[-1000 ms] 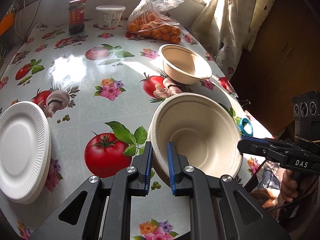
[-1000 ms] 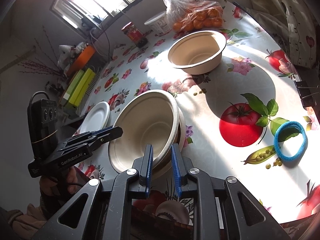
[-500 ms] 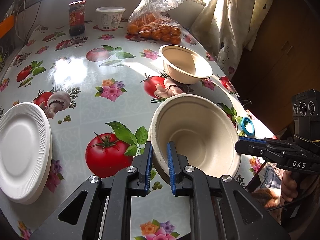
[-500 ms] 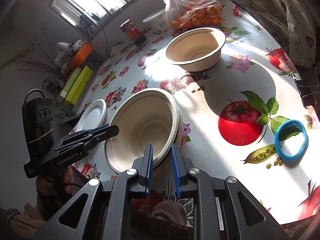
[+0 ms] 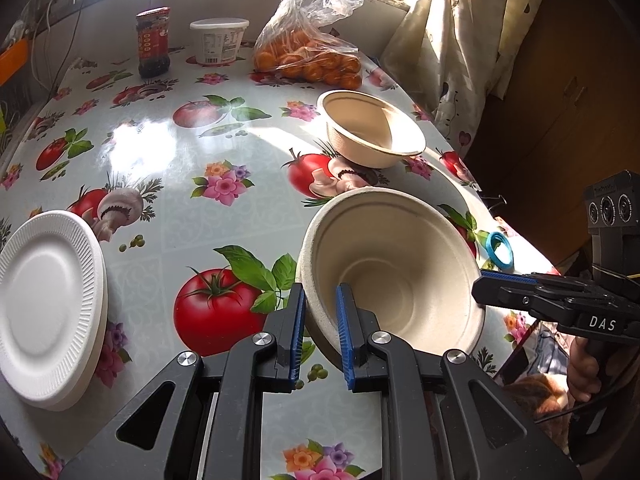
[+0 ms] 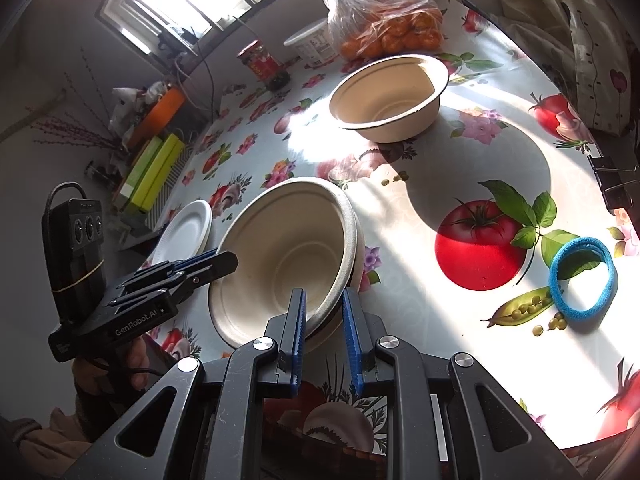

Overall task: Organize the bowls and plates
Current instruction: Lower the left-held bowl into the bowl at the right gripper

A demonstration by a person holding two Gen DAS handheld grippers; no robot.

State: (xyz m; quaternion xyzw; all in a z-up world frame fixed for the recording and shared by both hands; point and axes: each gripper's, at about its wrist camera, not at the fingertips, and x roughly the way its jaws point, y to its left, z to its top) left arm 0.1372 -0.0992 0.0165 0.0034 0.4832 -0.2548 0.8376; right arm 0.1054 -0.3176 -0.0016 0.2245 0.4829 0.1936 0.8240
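Observation:
A beige paper bowl (image 5: pixel 392 264) (image 6: pixel 288 248), with a second rim showing nested under it, hangs tilted over the near table edge. My left gripper (image 5: pixel 320 308) (image 6: pixel 208 260) has the bowl's left rim between its blue pads, still touching it as the jaws start opening. On the opposite rim my right gripper (image 6: pixel 323 308) (image 5: pixel 492 280) is shut. Another beige bowl (image 5: pixel 372 136) (image 6: pixel 388 96) stands upright farther back. A small stack of white foam plates (image 5: pixel 44 300) (image 6: pixel 186 228) lies at the table's left edge.
At the back stand a bag of oranges (image 5: pixel 312 52), a dark jar (image 5: pixel 153 42) and a white tub (image 5: pixel 219 40). A blue hair band (image 6: pixel 582 276) lies near the right edge, where a black clip (image 6: pixel 612 184) pins the tablecloth. A curtain (image 5: pixel 452 40) hangs beyond.

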